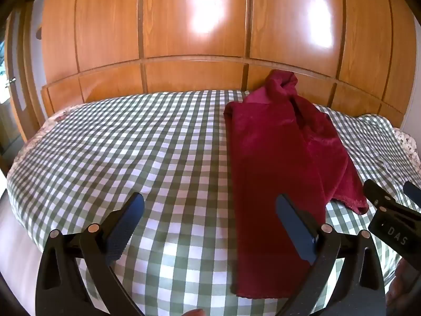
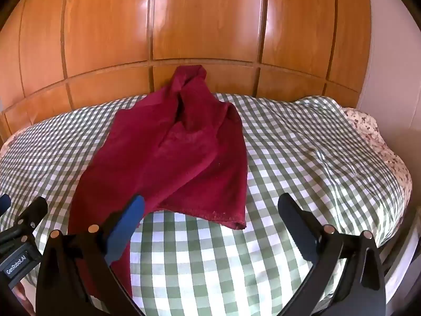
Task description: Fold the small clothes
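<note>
Left wrist view: left gripper [image 1: 210, 205] w/ jaws spread wide, nothing between the pads, hanging over the green-and-white checked bedspread [image 1: 131, 144]. Dark red garment [image 1: 276, 158] lies on the spread to the right of centre, a long strip running from near the bed's front edge back toward the wooden wardrobe doors [image 1: 197, 26], bunched and raised at its far end; the gripper's right-hand finger sits in front of the strip's right edge, contact unclear. Right gripper [image 1: 394, 197] shows at the right edge, just beside the garment's loose lower corner. Right wrist view: right gripper [image 2: 210, 205] likewise wide apart and empty, over bare checked spread; garment's hemmed corner lies between and just beyond its fingers, its left-hand finger overlapping the red cloth. Left gripper [image 2: 15, 205] peeks in at the left edge; floral sheet [image 2: 381, 144] shows along the bed's right side.
</note>
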Available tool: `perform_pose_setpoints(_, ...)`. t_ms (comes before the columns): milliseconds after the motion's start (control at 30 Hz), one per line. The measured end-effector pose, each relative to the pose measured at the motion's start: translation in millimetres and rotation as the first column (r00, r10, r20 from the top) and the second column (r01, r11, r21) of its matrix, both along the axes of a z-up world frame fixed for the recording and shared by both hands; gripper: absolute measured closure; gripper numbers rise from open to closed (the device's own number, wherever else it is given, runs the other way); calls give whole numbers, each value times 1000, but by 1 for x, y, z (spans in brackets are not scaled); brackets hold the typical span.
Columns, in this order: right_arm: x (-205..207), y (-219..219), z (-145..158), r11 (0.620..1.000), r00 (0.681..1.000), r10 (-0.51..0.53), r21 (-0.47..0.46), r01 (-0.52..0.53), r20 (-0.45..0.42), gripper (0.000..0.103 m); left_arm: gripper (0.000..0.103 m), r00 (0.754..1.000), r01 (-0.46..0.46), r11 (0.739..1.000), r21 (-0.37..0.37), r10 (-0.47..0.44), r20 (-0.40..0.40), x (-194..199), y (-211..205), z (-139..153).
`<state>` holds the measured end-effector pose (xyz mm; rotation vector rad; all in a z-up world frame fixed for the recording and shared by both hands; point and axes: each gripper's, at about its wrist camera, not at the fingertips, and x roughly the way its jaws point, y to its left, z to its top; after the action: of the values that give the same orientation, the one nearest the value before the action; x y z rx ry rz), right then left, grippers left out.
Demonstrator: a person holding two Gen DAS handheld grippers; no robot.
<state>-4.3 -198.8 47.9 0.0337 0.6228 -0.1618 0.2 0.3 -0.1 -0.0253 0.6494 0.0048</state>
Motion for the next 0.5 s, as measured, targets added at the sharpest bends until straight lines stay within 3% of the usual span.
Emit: perform_pose_setpoints(500, 3, -4, 0, 1000, 1000, 1, 8, -1, -12, 2, 4, 1000, -1, 1000, 11, 1, -15, -1, -1, -5)
